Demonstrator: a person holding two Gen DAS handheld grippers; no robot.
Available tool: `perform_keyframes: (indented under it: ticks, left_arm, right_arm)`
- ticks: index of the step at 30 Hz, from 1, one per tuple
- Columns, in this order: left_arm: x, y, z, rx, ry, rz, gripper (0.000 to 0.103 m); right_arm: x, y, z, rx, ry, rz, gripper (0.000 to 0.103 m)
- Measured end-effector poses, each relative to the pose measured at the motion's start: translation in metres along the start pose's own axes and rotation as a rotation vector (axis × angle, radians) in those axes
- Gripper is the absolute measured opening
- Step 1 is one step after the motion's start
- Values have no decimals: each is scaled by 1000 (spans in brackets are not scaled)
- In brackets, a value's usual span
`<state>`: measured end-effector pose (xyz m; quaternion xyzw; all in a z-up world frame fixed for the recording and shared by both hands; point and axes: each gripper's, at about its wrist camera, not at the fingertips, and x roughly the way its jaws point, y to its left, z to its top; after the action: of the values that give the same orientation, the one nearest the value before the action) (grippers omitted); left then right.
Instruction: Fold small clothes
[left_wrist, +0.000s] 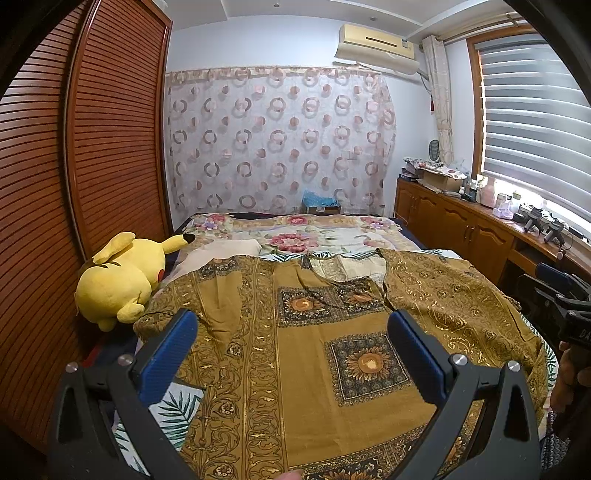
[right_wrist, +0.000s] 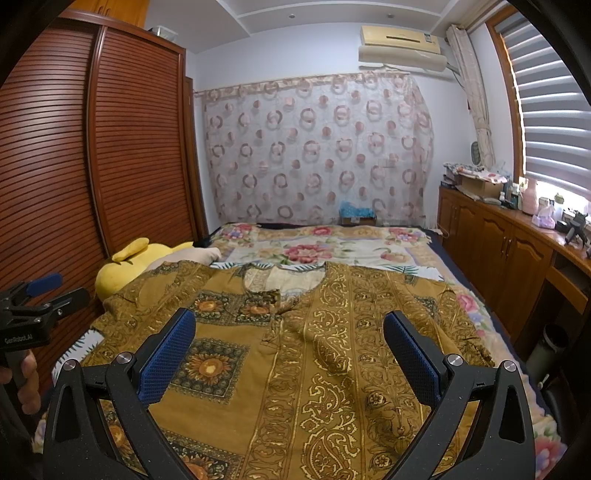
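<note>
Shirt (left_wrist: 314, 350) beneath open left gripper (left_wrist: 291, 354)

— What lies ahead of my jaws, past the near end of the bed?

— A floral bedspread (left_wrist: 306, 236) runs to the far wall, where a sheer curtain with ring patterns (left_wrist: 277, 136) hangs. An air conditioner (left_wrist: 380, 46) sits high above it, to my right.

— And off to my left?

— A yellow plush toy (left_wrist: 122, 277) lies on the bed edge, beside a louvred wooden wardrobe (left_wrist: 92, 147).

— To my right?

— A low wooden cabinet (right_wrist: 495, 240) stands under a window with striped blinds (right_wrist: 550, 103); boxes and bottles clutter its top, too small to tell apart.
</note>
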<state>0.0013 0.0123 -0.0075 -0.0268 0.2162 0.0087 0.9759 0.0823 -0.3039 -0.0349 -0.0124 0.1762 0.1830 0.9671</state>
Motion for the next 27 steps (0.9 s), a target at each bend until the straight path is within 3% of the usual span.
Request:
perform_keyframes:
  ticks: [7, 27]
  left_arm:
    - [-16, -1, 15, 4, -10, 10, 103]
    - [-17, -2, 18, 7, -16, 14, 103]
  right_arm:
    - [0, 0, 0, 0, 0, 0, 103]
    - [0, 0, 0, 3, 0, 1, 103]
